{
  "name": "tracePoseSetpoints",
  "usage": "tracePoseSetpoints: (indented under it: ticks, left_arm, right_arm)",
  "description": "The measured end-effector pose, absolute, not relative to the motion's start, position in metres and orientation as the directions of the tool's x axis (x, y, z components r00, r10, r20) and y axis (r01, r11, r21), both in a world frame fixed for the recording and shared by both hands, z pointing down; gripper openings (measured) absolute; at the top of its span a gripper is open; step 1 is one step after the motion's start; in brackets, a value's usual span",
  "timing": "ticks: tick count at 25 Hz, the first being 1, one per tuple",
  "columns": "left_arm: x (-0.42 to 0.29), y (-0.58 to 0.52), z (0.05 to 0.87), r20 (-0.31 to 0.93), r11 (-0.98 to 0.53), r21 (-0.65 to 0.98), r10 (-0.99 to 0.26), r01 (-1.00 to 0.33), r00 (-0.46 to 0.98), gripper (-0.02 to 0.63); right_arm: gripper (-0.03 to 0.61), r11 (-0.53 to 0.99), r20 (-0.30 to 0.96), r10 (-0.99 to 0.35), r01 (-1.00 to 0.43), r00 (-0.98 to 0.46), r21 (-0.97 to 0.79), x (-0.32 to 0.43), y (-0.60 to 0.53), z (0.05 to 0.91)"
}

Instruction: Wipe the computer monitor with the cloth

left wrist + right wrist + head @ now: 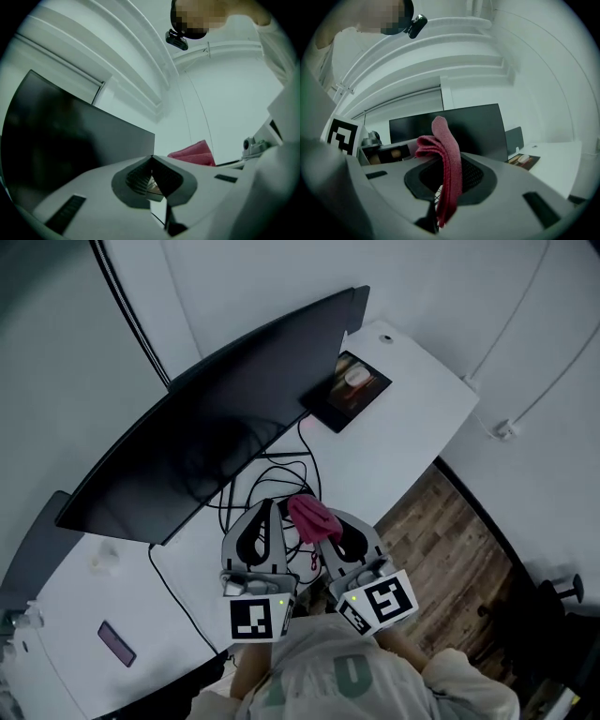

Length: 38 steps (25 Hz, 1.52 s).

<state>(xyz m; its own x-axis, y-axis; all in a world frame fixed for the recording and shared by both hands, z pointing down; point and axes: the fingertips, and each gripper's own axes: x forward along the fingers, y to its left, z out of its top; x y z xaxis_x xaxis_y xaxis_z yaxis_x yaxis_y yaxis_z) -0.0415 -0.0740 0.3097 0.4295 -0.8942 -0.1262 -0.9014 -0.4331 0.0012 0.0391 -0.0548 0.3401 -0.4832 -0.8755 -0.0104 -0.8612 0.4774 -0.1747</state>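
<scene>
Two hand-held grippers sit side by side low in the head view, close to the person's body and over the near edge of the white worktop [412, 427]. The left hand-held gripper [271, 506] has its jaws pressed together at the tips with nothing between them. The right hand-held gripper [330, 524] is clamped on the pink cloth [312, 515]. A folded bunch of it stands up above the jaws and a strip hangs down between them.

The dark monitor [206, 427] lies beyond both grippers, apart from them. Its long lower edge runs diagonally across the worktop, and its upper right corner reaches toward a dark mat [328, 401]. A tangle of black cables [272, 474] fills the strip of worktop between the monitor's lower edge and the gripper tips.

To the right of the mat the worktop is bare out to its edge, where it meets a wooden floor [450, 540]. At the lower left a small purple flat object [117, 643] lies on the white surface, well apart from the grippers.
</scene>
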Motion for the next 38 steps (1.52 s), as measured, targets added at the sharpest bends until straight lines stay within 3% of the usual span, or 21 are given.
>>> tracePoseSetpoints:
  ticks: [8, 17, 23, 32, 38]
  left_arm:
    - [-0.014, -0.096, 0.314, -0.117, -0.433, 0.006, -0.896, -0.901, 0.429, 0.014]
    - [-0.005, -0.133, 0.347, -0.048, -0.422, 0.031, -0.906, -0.906, 0.42, 0.014]
    - [0.015, -0.166, 0.377, 0.016, -0.448, 0.037, -0.893, -0.893, 0.449, 0.014]
    - [0.021, -0.21, 0.44, 0.127, -0.445, 0.071, -0.884, -0.893, 0.45, 0.014]
    - [0.024, -0.233, 0.459, 0.144, -0.443, 0.1, -0.879, -0.891, 0.454, 0.014]
  right_arm:
    - [0.055, 0.523, -0.004, -0.844, -0.822, -0.536, -0.223, 0.052, -0.085, 0.345]
    - [0.055, 0.449, 0.01, -0.88, -0.839, -0.475, -0.306, 0.097, -0.161, 0.382]
    - [0.055, 0.298, 0.121, -0.919, -0.863, -0.375, -0.407, 0.144, -0.259, 0.461]
    - [0.054, 0.064, 0.303, -0.892, -0.758, -0.335, -0.649, 0.165, -0.363, 0.573]
    - [0.054, -0.027, 0.308, -0.901, -0.669, -0.305, -0.743, 0.171, -0.389, 0.592]
